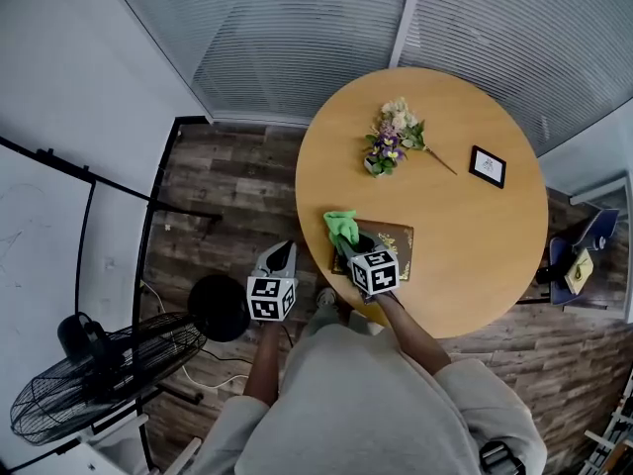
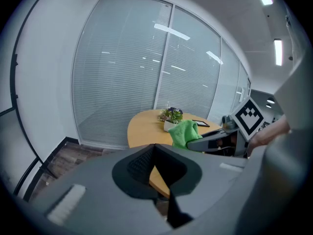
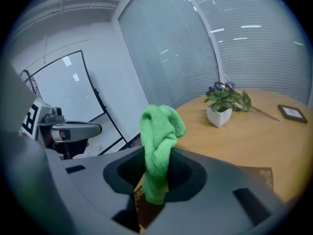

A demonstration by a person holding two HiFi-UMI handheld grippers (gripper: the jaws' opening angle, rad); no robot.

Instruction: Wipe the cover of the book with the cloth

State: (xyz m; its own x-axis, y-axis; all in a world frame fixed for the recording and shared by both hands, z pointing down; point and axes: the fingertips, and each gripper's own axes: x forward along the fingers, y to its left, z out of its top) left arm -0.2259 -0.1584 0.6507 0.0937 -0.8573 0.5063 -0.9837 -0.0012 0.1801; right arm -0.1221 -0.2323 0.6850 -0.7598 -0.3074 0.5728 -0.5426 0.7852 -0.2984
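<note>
Round wooden table (image 1: pixel 465 265) in front of window blinds | book (image 1: pixel 406 236), brown cover, lies flat at the near edge | right gripper (image 3: pixel 155 180) over the book's left end, jaws clamped on the green cloth (image 3: pixel 159 146), which bunches up above them | left gripper (image 2: pixel 155 173) beside the table, over the floor, jaws together, nothing between | flower pot (image 1: pixel 381 161) and small frame (image 1: pixel 487 166) farther back.

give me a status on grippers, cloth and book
Right gripper shut on green cloth over book. Left gripper shut, empty, off table. Flowers, frame stand clear.
</note>
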